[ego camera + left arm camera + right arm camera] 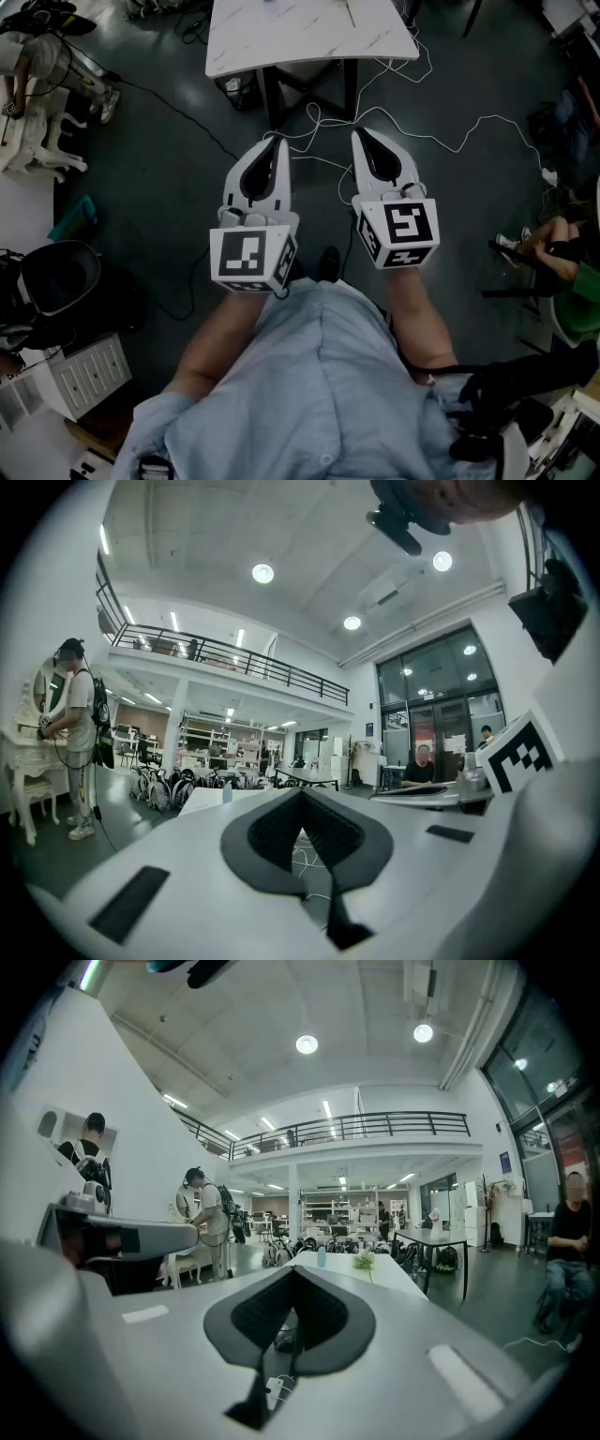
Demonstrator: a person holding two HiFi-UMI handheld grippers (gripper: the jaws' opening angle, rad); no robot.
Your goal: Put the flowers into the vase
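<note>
- Right gripper view gives the best look at the flowers (364, 1260): a small greenish sprig lying on a white table (384, 1277), well ahead of the right gripper (292, 1267) and a little to the right of its tips.
- Just left of the sprig, on the same table top, stands a small pale-blue vessel that is probably the vase (322, 1257). It is too small and far off to be sure. It sits almost straight ahead of the right gripper's tips.
- From the left gripper (302, 794) the same blue vessel (227, 792) shows ahead and to the left of its tips, on the table's near end (202, 806).
- Both grippers are well short of the table and touch nothing on it.
- The right gripper's jaws are pressed together at the tips, with nothing between them.
- The left gripper's jaws are likewise together at the tips and empty.
- In the head view the two grippers (275, 142) (364, 139) are held side by side, a small gap between them, both pointing toward the table's marbled edge (309, 47).
- White cables (441, 131) trail over the dark floor beyond and to the right of the right gripper.
- Behind the grippers is the holder's light-blue shirt (319, 384).
- Off to the left of both grippers a standing person (202, 1213) faces a white dresser (19, 761).
- Far to the right of the right gripper sits another person (567, 1241).
</note>
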